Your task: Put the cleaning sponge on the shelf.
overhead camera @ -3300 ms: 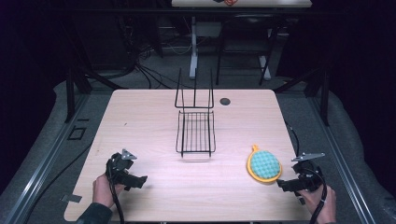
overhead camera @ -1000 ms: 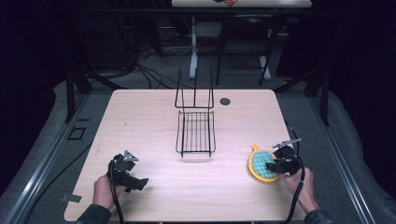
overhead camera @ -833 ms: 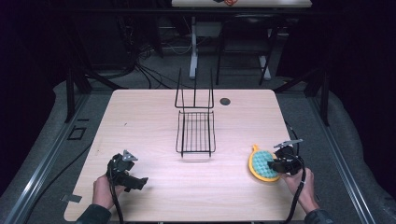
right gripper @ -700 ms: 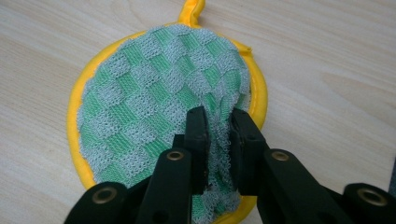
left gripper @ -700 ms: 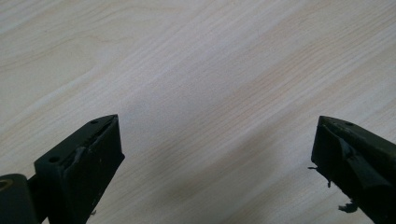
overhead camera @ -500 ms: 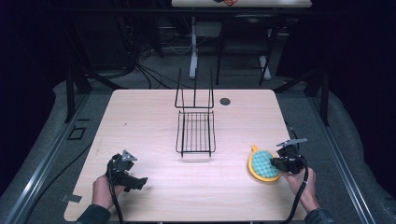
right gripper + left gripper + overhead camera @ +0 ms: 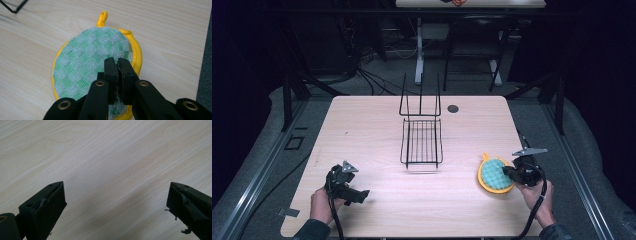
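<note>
While the jaws pinch it:
Right gripper (image 7: 117,65): clamped on pot holder (image 7: 92,62), near right of table (image 7: 372,125).
Rack (image 7: 422,142): far-left of holder.
Left gripper (image 7: 113,202): wide open, empty.

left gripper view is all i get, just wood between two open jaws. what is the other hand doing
Observer: The right gripper has just been closing and is now shut on the near edge of a round pot holder, pinching a fold of its fabric.
Operator: what does the pot holder look like
Observer: Green and white woven face, yellow rim, with a small yellow loop on the side away from the gripper.
Operator: anything else on the table
Observer: A black wire rack stands mid-table, left of the pot holder in the high view, apart from it.
Operator: and where is my gripper in that
Observer: The left gripper is near the table's front left, open, well short of the rack.
</note>
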Available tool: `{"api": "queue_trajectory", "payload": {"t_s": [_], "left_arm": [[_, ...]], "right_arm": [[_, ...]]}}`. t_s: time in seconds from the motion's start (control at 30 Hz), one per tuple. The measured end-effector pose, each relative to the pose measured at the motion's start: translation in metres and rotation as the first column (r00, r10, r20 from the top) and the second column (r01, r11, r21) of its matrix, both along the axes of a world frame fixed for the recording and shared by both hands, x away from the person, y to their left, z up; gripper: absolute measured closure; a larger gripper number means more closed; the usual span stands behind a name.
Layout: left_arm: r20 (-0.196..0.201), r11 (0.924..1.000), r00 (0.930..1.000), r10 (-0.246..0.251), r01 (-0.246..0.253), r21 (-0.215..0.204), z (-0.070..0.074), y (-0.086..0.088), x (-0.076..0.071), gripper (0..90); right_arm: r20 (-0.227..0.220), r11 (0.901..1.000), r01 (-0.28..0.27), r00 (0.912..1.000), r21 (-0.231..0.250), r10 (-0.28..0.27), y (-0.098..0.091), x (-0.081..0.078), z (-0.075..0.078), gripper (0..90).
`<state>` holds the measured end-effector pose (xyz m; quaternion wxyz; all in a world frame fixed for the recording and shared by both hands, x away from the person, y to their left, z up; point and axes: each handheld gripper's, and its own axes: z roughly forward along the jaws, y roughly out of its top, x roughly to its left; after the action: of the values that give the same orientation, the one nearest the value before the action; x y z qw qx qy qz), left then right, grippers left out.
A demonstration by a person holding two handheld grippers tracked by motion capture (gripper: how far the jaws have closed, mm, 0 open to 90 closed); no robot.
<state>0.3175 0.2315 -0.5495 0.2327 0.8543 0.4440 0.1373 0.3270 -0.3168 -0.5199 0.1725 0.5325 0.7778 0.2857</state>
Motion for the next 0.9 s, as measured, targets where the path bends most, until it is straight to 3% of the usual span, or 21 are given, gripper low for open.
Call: {"api": "queue_trajectory", "payload": {"t_s": [0.17,0.9], "left_arm": [[-0.02,0.9999,0.9998,-0.005,0.005,0.013,-0.003,-0.001,0.001,2.7],[-0.023,0.9999,0.9997,-0.007,0.007,0.01,-0.003,-0.001,0.001,3.1]], "right_arm": [[0.012,0.9999,0.001,0.9999,0.01,-0.002,0.0,-0.003,0.005,86.3],[0.091,0.9986,-0.038,0.9952,0.036,0.035,0.014,-0.016,0.031,87.0]]}}
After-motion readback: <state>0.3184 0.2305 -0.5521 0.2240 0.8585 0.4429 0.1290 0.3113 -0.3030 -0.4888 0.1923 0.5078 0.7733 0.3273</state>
